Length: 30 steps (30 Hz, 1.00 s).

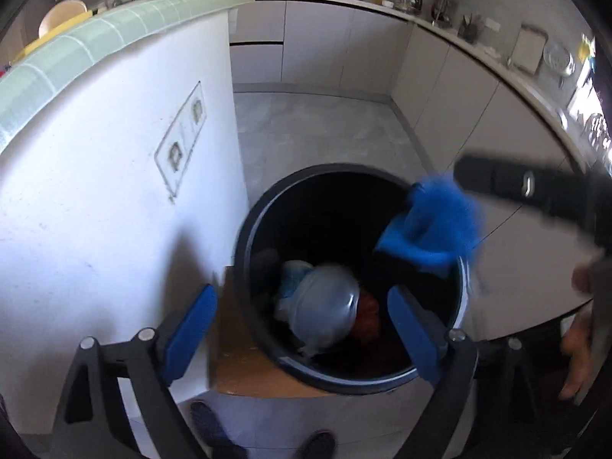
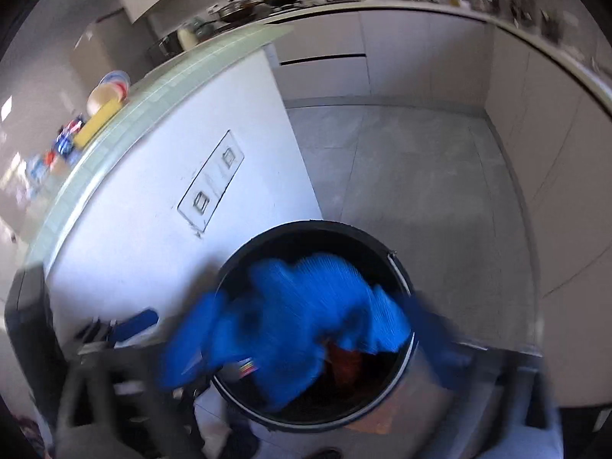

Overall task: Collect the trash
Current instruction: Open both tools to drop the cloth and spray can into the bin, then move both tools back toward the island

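Observation:
A round black trash bin (image 1: pixel 248 252) stands on the floor beside a white island wall. It also shows in the right wrist view (image 2: pixel 397 264). Inside lie a clear plastic lid (image 1: pixel 325 311), orange trash (image 1: pixel 369 315) and pale wrappers. My left gripper (image 1: pixel 302 325) is open and empty just above the bin's near rim. My right gripper (image 2: pixel 306 329) hangs over the bin's mouth with a crumpled blue wrapper (image 2: pixel 306 313) between its blurred blue fingers. The same wrapper (image 1: pixel 436 222) shows in the left wrist view over the bin's far right rim.
A brown cardboard sheet (image 1: pixel 244 363) lies under the bin. The white island wall (image 1: pixel 114 210) with two sockets rises at left, its green tiled top (image 2: pixel 126 114) carrying packets and bowls. White cabinets (image 1: pixel 344 46) line the back and right. My feet (image 1: pixel 214 428) are below.

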### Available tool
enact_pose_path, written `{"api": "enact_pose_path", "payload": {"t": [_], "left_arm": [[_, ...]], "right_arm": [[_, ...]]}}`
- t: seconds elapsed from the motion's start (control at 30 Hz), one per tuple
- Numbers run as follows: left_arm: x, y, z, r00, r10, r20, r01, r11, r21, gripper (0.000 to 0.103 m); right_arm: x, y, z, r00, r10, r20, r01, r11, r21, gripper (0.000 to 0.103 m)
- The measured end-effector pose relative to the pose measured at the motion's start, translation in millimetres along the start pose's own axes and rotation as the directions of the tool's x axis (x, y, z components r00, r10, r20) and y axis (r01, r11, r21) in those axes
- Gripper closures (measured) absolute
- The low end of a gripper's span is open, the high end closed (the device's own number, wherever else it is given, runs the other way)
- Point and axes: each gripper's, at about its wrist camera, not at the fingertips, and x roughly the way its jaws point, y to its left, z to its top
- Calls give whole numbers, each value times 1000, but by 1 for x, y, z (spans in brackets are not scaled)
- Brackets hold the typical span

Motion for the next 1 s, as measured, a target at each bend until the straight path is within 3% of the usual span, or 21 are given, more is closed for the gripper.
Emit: {"api": "enact_pose_path", "payload": {"t": [0.17, 0.47, 0.67, 0.87, 1.0], "left_arm": [[-8, 1, -9, 1000, 5, -1, -5, 1000, -15, 11], [-24, -8, 1, 1000, -7, 19, 7, 1000, -13, 11], [-71, -9, 24, 994, -12, 110, 15, 1000, -25, 10], [-117, 4, 49, 981, 11, 192, -1, 999, -51, 3], [-136, 18, 56, 974, 25, 226, -10, 997, -71, 2]], "right_arm": [[-5, -30, 3, 1000, -23, 15, 21, 992, 126, 0], [-32, -42, -2, 995, -93, 39, 86, 986, 142, 0], [-67, -42, 0, 986, -146, 78, 132, 978, 163, 0], [-98, -21, 11, 980, -167, 111, 152, 980, 132, 0], [-109, -8, 17, 980, -159, 122, 144, 982, 121, 0]]}}
